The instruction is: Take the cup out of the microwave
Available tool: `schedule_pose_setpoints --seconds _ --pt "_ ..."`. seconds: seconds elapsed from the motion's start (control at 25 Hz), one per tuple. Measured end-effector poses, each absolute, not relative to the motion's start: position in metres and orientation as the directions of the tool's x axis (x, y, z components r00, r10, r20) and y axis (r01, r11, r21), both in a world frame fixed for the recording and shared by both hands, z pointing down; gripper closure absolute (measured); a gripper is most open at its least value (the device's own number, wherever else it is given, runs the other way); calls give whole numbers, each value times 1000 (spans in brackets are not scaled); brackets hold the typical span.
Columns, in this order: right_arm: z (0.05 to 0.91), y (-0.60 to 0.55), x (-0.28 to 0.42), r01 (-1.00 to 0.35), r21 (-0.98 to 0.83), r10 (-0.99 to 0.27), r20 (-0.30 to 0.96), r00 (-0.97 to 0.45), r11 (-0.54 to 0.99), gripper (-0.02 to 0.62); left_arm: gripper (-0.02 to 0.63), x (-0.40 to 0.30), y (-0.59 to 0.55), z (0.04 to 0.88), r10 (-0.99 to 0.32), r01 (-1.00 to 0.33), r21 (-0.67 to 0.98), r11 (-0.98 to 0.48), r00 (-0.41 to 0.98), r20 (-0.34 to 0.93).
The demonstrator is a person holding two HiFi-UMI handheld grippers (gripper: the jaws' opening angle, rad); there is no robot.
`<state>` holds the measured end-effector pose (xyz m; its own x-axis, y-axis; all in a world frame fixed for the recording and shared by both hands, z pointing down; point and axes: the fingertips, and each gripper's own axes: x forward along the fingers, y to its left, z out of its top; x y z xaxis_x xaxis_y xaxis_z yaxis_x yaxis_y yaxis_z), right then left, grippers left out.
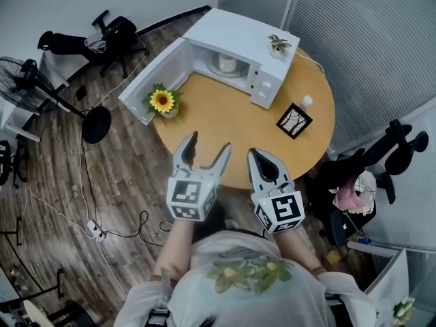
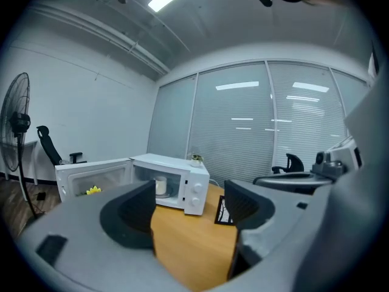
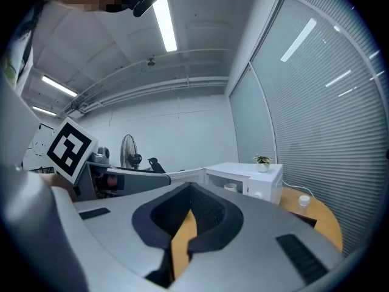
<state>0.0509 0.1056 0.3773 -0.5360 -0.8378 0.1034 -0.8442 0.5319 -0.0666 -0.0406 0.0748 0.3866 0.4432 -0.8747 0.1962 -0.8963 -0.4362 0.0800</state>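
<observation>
Left gripper [image 1: 210,144] is wide open, nothing between the jaws; in its own view only bare table [image 2: 191,248] shows through the gap. Right gripper [image 1: 255,157] has its jaws together at the tips and is empty. Both sit side by side over the near edge of the table, pointing roughly level toward the microwave [image 1: 269,70].

The cup [image 1: 227,63] is inside the microwave on the turntable, and the door [image 1: 153,80] is swung open to the left. It's straight ahead of my left gripper, a touch left of the jaw line, and slightly right of the right gripper's line, well apart from both.

A sunflower [image 1: 162,101] is ahead-left of the left gripper, just beside the open door. A picture frame [image 1: 293,120] stands ahead-right of the right gripper.
</observation>
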Motion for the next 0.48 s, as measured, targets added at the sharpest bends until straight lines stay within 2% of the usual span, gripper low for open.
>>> schedule_pose_setpoints --seconds 0.48 --pt "383 43 42 -871 -96 -854 168 -492 482 580 271 -54 -6 407 -829 -878 107 -466 476 294"
